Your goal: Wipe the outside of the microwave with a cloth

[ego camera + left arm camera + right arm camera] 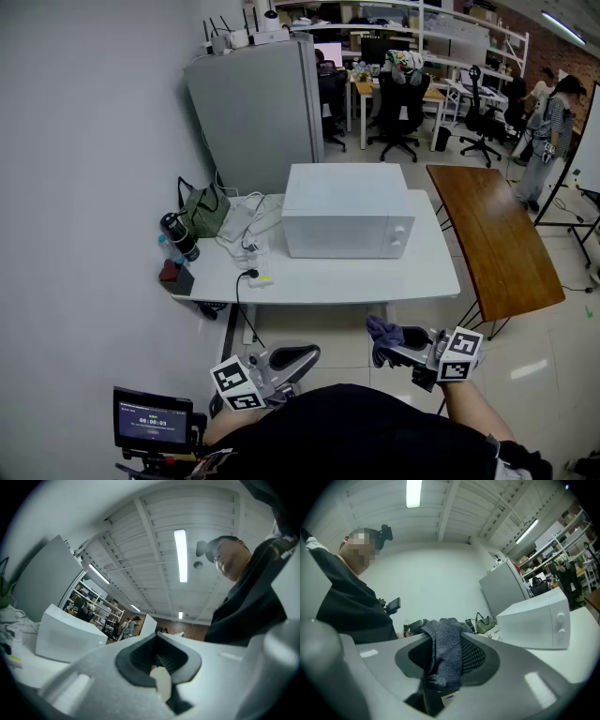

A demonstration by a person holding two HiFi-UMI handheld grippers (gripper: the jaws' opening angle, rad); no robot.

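A white microwave [348, 211] stands on the white table [375, 277], its door and two knobs facing me. It also shows in the left gripper view as the microwave [65, 632] and in the right gripper view as the microwave [536, 620]. My right gripper [389, 345] is held low in front of my body, short of the table, shut on a dark blue-grey cloth [382, 333]; the cloth [445, 653] hangs between the jaws. My left gripper [298, 356] is also low near my body, jaws together with nothing between them.
A green bag [206, 211], a dark bottle [178, 234], cables and a power strip [246, 246] crowd the table's left end. A grey cabinet [253, 103] stands behind, a brown table [497, 239] to the right. People and office chairs are farther back.
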